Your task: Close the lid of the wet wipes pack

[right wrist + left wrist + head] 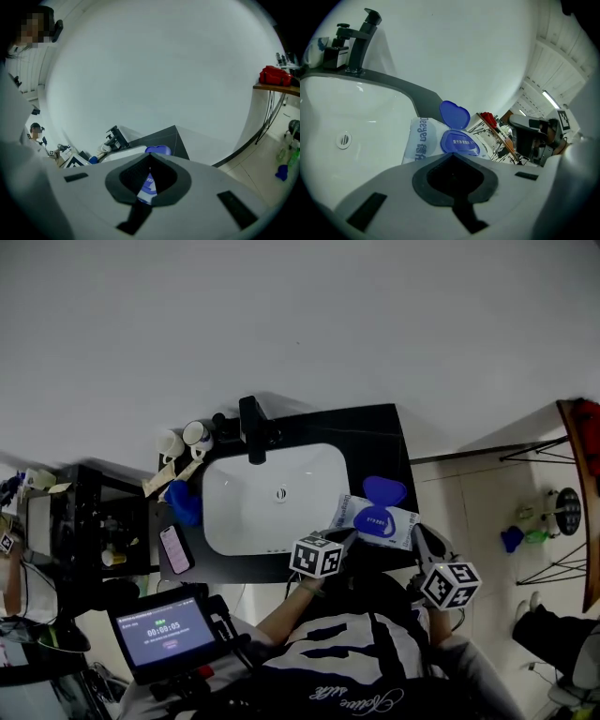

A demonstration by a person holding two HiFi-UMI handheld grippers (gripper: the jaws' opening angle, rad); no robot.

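Note:
The wet wipes pack point(354, 513) lies on the black counter point(375, 442) at the right of the white basin point(267, 493). Its blue lid point(382, 489) stands open above the blue flap base point(377, 522). In the left gripper view the pack point(419, 140) lies just ahead, its lid point(454, 114) upright. My left gripper point(349, 536) point(451, 154) is shut and empty, near the pack's front edge. My right gripper point(419, 532) point(151, 155) is also shut and empty, beside the pack's right end. The lid point(158, 150) peeks over its jaws.
A black faucet point(251, 427) stands behind the basin, with cups point(183, 439) to its left. A blue object point(185, 502) and a phone point(175, 549) lie left of the basin. A screen device point(164, 629) sits at lower left. A red bag point(275, 76) rests on a right-hand shelf.

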